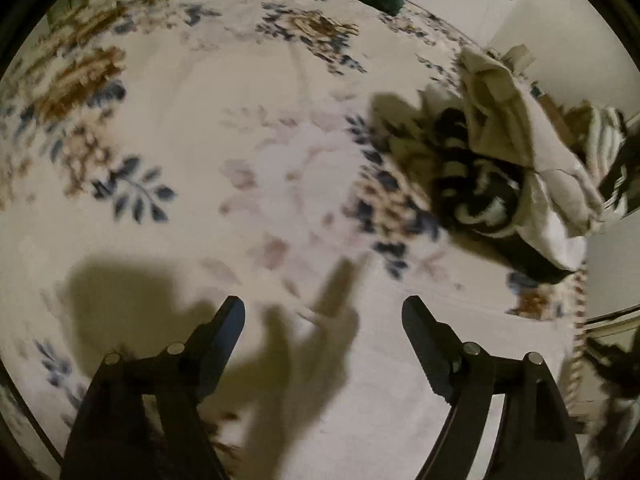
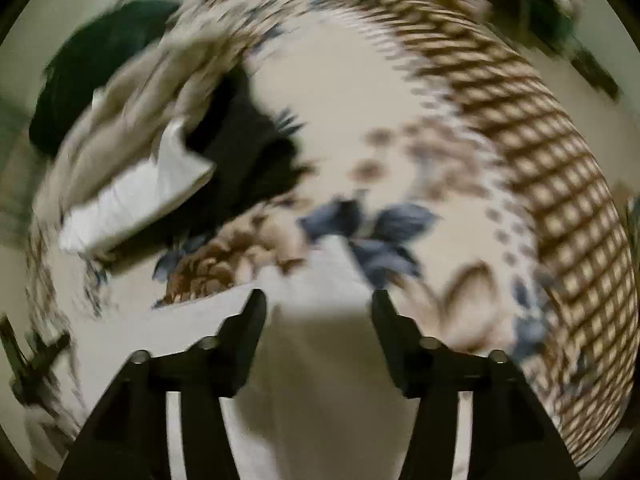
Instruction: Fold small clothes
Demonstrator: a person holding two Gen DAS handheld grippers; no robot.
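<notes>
While both grippers' fingers [image 1: 234, 320] gape empty, one clothes pile [image 1: 500, 168], floral blanket [image 1: 200, 120].

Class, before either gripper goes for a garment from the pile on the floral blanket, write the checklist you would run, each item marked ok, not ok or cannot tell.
1. Left gripper open and empty: ok.
2. Right gripper open: ok.
3. White cloth below the right gripper lying flat: cannot tell, blurred.
4. Clothes pile within view: ok.
5. Single garment separable from the pile: not ok, the pieces overlap.
6. Floral blanket offers flat folding space: ok.
</notes>
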